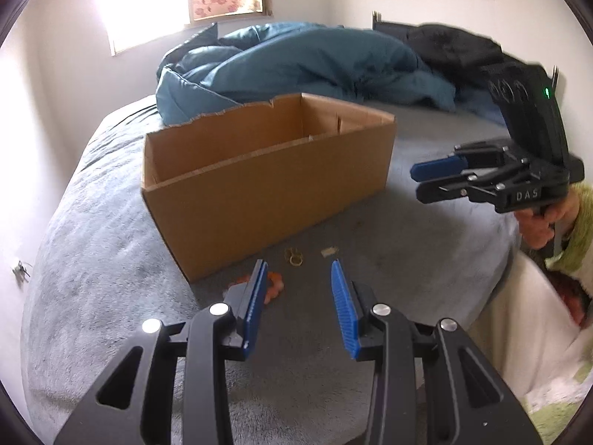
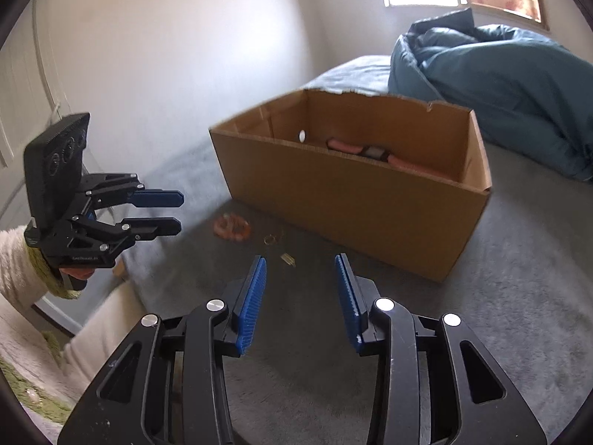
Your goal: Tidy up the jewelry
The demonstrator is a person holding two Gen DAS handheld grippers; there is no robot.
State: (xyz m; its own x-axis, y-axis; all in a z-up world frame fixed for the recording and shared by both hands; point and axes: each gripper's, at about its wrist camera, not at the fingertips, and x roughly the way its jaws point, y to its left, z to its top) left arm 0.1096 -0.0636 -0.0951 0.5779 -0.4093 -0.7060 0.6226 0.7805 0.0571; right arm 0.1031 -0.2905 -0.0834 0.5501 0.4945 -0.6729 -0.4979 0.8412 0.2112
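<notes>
Since both grippers hover over the bed (image 2: pixel 519 296) short of the cardboard box (image 2: pixel 352 200), the loose jewelry seems laid out in front of it for easy picking. Nearest, the left gripper (image 1: pixel 299 270) and right gripper (image 2: pixel 300 265) each have jaws parted, empty, touching nothing. Just before the box's front wall lie an orange beaded bracelet (image 2: pixel 231 227), small gold rings (image 2: pixel 272 238) and a pale clasp-like piece (image 2: pixel 287 259). Inside the box rests a pink-strapped watch (image 2: pixel 370 154), likely already sorted.
</notes>
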